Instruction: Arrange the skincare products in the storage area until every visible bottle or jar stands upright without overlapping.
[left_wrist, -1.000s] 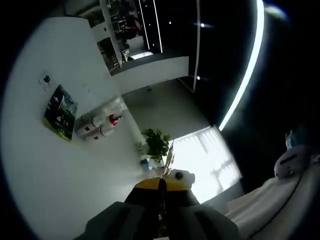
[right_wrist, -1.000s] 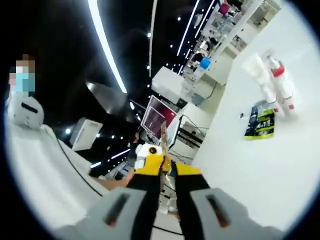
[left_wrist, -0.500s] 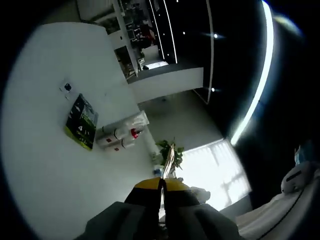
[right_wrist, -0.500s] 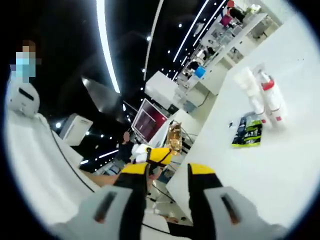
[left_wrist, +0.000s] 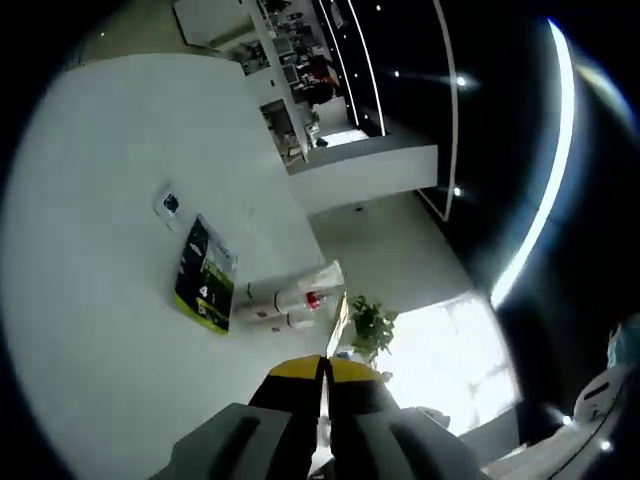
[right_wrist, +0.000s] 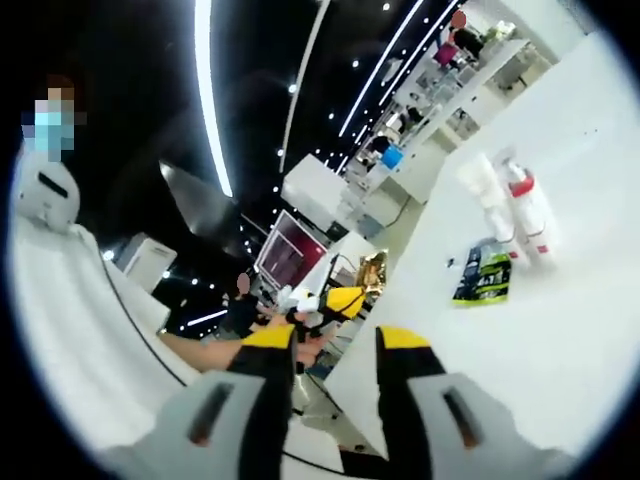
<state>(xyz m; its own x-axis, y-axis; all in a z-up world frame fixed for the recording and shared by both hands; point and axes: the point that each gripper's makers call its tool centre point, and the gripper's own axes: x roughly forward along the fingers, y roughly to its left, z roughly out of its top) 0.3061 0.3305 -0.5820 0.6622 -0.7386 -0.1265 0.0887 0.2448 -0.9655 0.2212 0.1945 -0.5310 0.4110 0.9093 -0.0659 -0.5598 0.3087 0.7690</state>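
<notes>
White bottles (left_wrist: 285, 305) with red parts sit on the white worktop (left_wrist: 100, 350), bunched so close that I cannot count them. Whether they stand or lie is not clear in the left gripper view. In the right gripper view the bottles (right_wrist: 525, 215) rise off the worktop (right_wrist: 560, 340) side by side and touching, small and blurred, labels unreadable. Just beside them lies a flat green-and-black packet (left_wrist: 205, 275); the packet (right_wrist: 480, 275) sits near their bases, print too small to read. A small square item (left_wrist: 170, 203) lies further along, apart from the packet, and I cannot make out what it is.

Left tongs (left_wrist: 322, 362): yellow tips pressed together, with a thin gold piece (left_wrist: 338, 320) pinched between them. Here it is edge-on, a mere sliver. The right gripper view catches the left tongs (right_wrist: 345, 300) from the side, and the gold piece (right_wrist: 372, 268) reads as a shiny, crumpled shape above the yellow tip; its lower part is hidden.

Right tongs (right_wrist: 335, 340): spread wide, nothing between them, well apart from the bottles.

Past the bottles the left gripper view has a potted plant (left_wrist: 372, 325) against a bright window. The right gripper view has cluttered shelves (right_wrist: 440, 75), a red screen (right_wrist: 285, 262) and a long ceiling light strip (right_wrist: 205, 90).
</notes>
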